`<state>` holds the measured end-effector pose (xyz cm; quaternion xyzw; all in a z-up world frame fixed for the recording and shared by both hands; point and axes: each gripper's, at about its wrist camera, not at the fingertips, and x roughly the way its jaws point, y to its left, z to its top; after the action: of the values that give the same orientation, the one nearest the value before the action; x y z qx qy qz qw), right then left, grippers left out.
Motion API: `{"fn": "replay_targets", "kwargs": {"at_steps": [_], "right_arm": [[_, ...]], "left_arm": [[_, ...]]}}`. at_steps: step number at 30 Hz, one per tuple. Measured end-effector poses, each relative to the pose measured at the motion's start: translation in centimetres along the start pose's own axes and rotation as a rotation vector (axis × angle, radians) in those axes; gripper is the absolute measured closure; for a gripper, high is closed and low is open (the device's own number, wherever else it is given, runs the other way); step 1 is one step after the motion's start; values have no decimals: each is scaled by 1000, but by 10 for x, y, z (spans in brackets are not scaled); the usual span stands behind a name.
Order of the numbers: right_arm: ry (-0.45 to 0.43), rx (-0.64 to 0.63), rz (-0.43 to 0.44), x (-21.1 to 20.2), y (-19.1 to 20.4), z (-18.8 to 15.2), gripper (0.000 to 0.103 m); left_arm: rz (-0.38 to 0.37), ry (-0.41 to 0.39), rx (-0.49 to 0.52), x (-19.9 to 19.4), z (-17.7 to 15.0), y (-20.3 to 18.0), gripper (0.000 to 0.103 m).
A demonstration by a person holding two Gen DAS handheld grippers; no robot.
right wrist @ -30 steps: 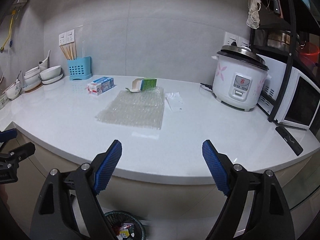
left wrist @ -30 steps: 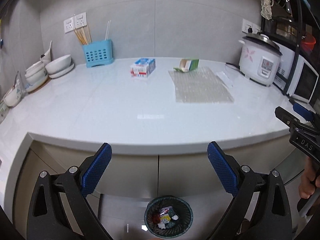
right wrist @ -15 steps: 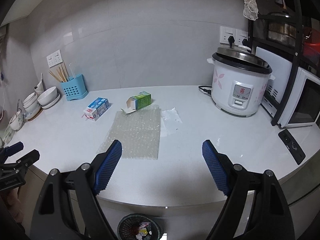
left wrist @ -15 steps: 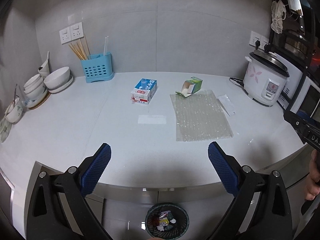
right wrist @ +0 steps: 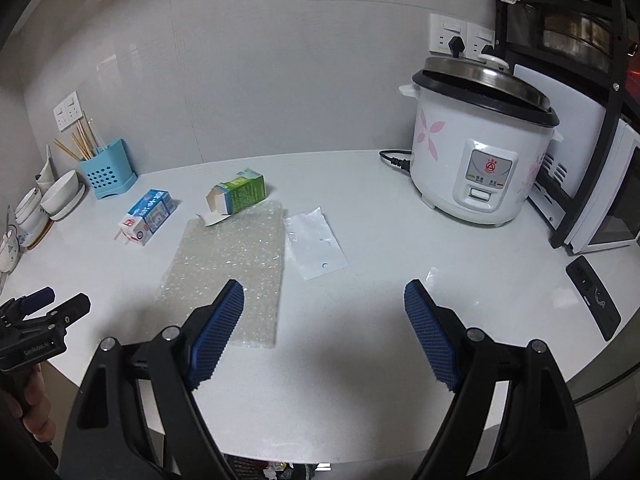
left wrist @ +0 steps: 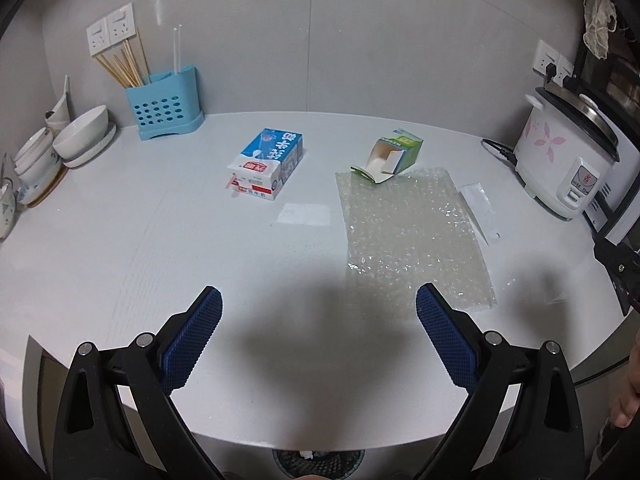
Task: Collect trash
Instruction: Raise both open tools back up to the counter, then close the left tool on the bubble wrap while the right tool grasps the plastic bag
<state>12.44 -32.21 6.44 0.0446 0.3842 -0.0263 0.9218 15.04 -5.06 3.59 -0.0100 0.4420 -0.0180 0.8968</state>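
On the white counter (left wrist: 140, 240) lie a blue-and-white carton (left wrist: 266, 164) (right wrist: 147, 216), an opened green carton (left wrist: 390, 156) (right wrist: 236, 196), a sheet of bubble wrap (left wrist: 412, 232) (right wrist: 232, 264) and a clear plastic bag (right wrist: 314, 242) (left wrist: 476, 208). My left gripper (left wrist: 318, 332) hovers open over the counter's near edge, left of the bubble wrap's near corner. My right gripper (right wrist: 324, 328) is open too, its left finger over the wrap's near end. Both are empty. The bin (left wrist: 318, 462) (right wrist: 272, 470) peeks out below the counter edge.
A white rice cooker (right wrist: 478, 152) with its cord stands at the right, beside a microwave (right wrist: 600, 196) and a black rack. A black remote (right wrist: 594, 296) lies near the right edge. A blue utensil holder (left wrist: 164, 106) and stacked bowls (left wrist: 60, 148) sit at the far left.
Both grippers have moved forward over the counter and tilted down; the cartons and bubble wrap loom closer, and the bin has slid almost out of view below. Jaws stayed open.
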Motion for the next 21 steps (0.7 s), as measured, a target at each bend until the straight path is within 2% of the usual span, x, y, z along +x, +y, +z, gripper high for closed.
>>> {"fn": "replay_targets", "kwargs": {"at_steps": [11, 21], "right_arm": [[122, -15, -39, 132, -10, 31, 24], [201, -40, -65, 205, 5, 51, 24]], "left_arm": [[-22, 108, 18, 113, 45, -36, 8], [-29, 157, 27, 168, 68, -48, 8]]}}
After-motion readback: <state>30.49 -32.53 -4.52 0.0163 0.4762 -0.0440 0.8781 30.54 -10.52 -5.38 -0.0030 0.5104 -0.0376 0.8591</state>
